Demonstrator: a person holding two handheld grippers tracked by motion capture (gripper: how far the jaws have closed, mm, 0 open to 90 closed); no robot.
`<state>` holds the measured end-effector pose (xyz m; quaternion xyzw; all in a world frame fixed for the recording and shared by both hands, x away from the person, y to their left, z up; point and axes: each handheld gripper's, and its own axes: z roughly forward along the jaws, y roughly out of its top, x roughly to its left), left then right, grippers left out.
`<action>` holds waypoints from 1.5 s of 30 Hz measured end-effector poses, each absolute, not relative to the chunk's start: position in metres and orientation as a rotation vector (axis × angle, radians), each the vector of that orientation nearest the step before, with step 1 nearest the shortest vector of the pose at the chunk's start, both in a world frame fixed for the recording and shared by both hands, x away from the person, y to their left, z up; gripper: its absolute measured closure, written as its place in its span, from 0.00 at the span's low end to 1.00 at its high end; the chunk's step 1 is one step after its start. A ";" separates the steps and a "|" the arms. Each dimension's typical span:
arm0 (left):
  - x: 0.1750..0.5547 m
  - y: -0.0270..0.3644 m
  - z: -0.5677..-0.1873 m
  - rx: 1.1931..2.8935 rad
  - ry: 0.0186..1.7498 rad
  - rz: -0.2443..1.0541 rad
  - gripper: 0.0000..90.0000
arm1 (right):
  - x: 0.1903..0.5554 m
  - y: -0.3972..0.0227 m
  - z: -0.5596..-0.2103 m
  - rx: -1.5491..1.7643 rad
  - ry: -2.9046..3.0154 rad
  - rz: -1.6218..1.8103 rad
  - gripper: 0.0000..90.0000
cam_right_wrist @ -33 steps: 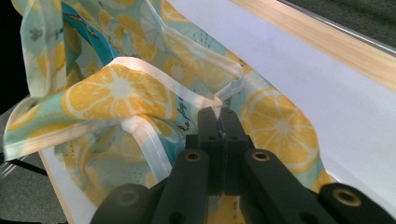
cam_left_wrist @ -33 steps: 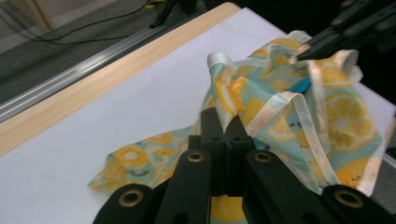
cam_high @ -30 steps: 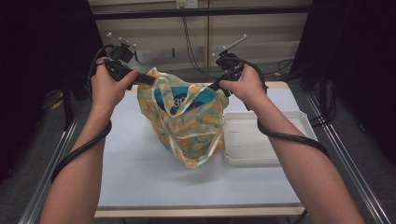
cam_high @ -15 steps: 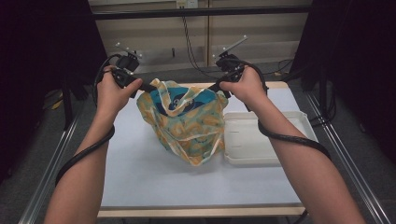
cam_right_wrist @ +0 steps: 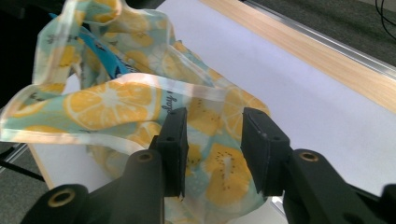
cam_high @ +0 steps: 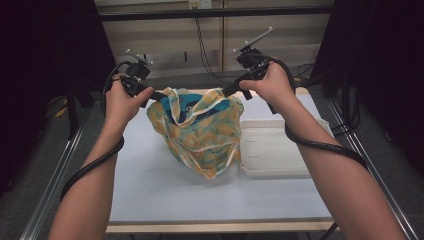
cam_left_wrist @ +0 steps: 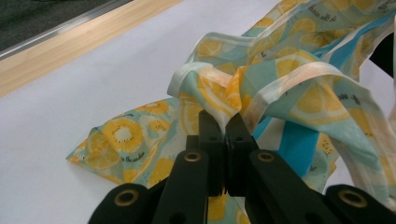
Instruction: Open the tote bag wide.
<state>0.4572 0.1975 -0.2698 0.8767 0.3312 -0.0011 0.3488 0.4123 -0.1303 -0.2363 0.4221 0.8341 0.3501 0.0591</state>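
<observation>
A cloth bag (cam_high: 200,130) printed with lemon slices, with a blue lining, stands slumped in the middle of the white table (cam_high: 150,190). My left gripper (cam_high: 156,95) is at its left top edge, shut on a bunch of the bag's rim; the left gripper view shows the jaws (cam_left_wrist: 225,122) pinching the fabric (cam_left_wrist: 289,79). My right gripper (cam_high: 227,91) is at the bag's right top edge. Its jaws (cam_right_wrist: 212,116) have just been opening and stand apart, with the bag (cam_right_wrist: 107,102) below and beside them, not pressed.
A white shallow tray (cam_high: 280,150) lies on the table right of the bag, touching it. The table has a wooden front edge (cam_high: 220,227) and metal rails on both sides. Cables trail from both grippers along the forearms.
The bag's mouth has gone slack and its right rim has sagged down from the right gripper. The bag looks narrower and more upright. Both hands have barely moved.
</observation>
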 end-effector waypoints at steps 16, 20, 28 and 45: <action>0.457 0.197 -0.271 2.274 0.861 -0.007 0.99 | 0.404 -0.103 -0.231 1.102 2.623 1.075 0.52; 0.457 0.198 -0.271 2.271 0.863 -0.001 0.99 | 0.407 -0.093 -0.239 1.103 2.645 1.059 0.61; 0.458 0.205 -0.271 2.277 0.848 -0.015 0.99 | 0.416 -0.094 -0.230 1.246 2.605 1.093 0.94; 0.458 0.220 -0.289 2.250 0.910 -0.042 1.00 | 0.436 -0.113 -0.243 1.387 2.461 1.160 0.97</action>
